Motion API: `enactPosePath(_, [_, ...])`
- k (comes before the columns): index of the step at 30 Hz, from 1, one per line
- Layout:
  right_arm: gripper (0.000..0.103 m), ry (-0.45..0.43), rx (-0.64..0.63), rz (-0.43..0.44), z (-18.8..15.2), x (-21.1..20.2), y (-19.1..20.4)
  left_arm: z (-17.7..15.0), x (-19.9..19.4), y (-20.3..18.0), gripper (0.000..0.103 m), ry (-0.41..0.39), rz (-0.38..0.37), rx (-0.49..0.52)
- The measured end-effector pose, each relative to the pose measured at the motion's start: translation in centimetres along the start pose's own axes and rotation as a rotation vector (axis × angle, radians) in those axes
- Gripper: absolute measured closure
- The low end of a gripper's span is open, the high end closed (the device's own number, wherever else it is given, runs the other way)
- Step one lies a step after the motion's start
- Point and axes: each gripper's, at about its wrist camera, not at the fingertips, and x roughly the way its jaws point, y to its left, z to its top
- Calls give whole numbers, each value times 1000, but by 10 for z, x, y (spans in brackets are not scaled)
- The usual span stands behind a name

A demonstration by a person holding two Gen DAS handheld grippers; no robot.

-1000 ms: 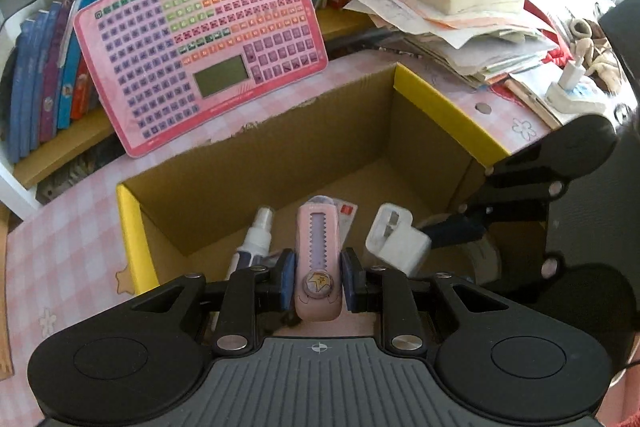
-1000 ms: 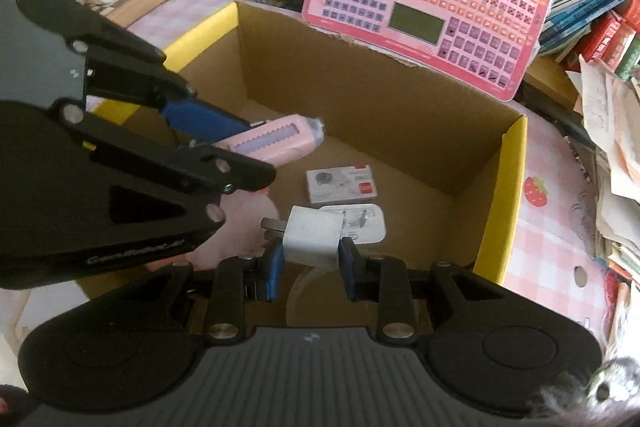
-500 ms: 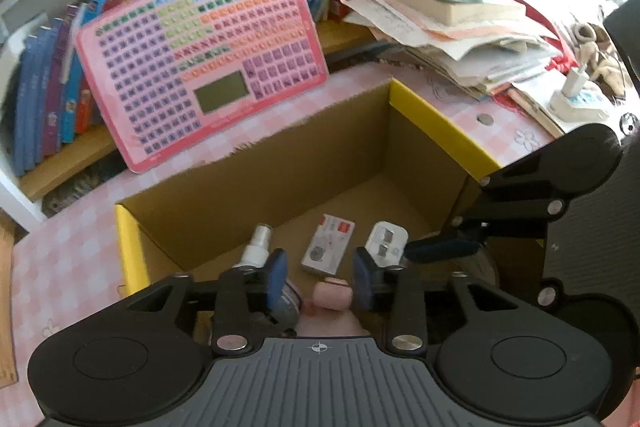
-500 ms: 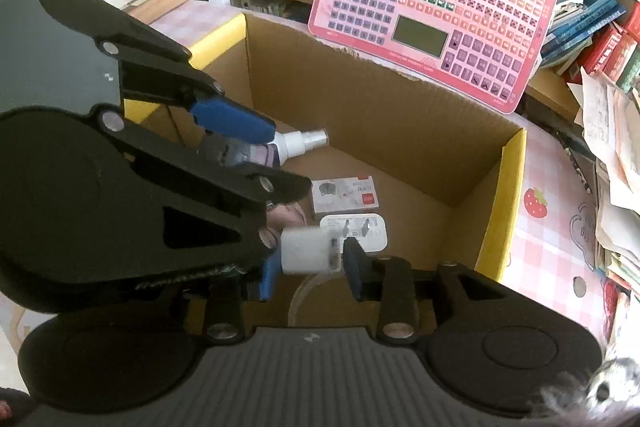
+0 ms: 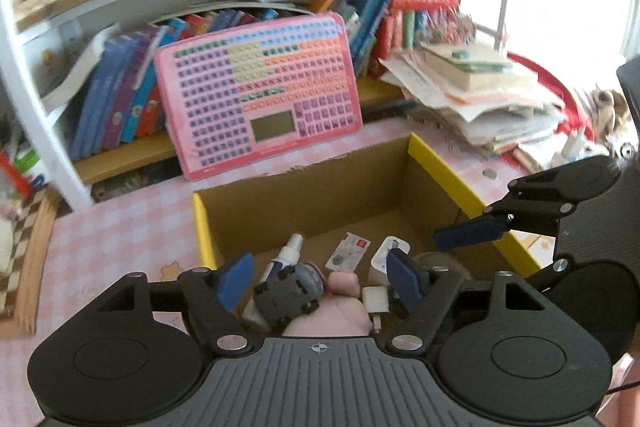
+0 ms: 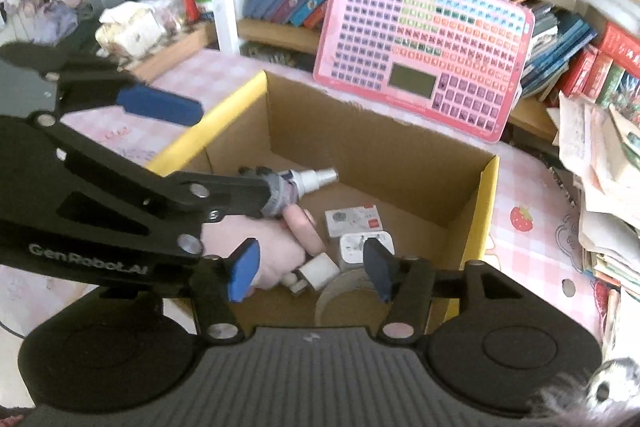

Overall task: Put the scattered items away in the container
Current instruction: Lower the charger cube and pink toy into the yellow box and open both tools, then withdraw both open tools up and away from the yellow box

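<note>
An open cardboard box with yellow flaps (image 5: 440, 167) (image 6: 476, 203) stands on the pink checked table. Inside lie a white spray bottle (image 5: 290, 247) (image 6: 314, 179), a small card (image 5: 348, 255) (image 6: 352, 219), a white plug adapter (image 5: 386, 255) (image 6: 366, 243), a grey toy car (image 5: 286, 291), a pink case (image 5: 340, 307) (image 6: 260, 247), a white charger cube (image 5: 376, 301) (image 6: 318, 271) and a tape roll (image 6: 344, 291). My left gripper (image 5: 320, 281) is open above the box. My right gripper (image 6: 308, 269) is open above it too.
A pink keyboard toy (image 5: 256, 95) (image 6: 424, 43) leans on a bookshelf behind the box. A stack of papers and books (image 5: 472, 95) sits to the right. A wooden tray (image 5: 24, 247) lies at the left table edge.
Both grippers opened and rose. The pink case dropped from the left gripper and the white charger cube from the right; both now lie in the box.
</note>
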Motion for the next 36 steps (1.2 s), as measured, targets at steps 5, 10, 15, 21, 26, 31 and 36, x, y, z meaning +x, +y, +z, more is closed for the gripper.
enactPosePath(5, [41, -67, -10, -36, -8, -25, 20, -14, -35, 1, 18, -79, 39, -3])
enactPosePath(10, [29, -145, -11, -88, -17, -47, 43, -33, -65, 12, 14, -130, 56, -23])
enactPosePath(15, [24, -195, 10, -135, -26, -63, 66, -54, -86, 24, 11, -153, 76, -51])
enactPosePath(21, [19, -244, 38, -195, -41, -79, 94, -77, -110, 39, 11, -157, 69, -83])
enactPosePath(26, [19, -247, 85, -233, -54, -88, 114, -97, -126, 49, 10, -143, 71, -92])
enactPosePath(31, [17, -262, 134, -287, -70, -99, 132, -121, -143, 55, 10, -144, 95, -94])
enactPosePath(36, [15, -259, 190, -333, -90, -109, 149, -145, -160, 60, 10, -128, 100, -111])
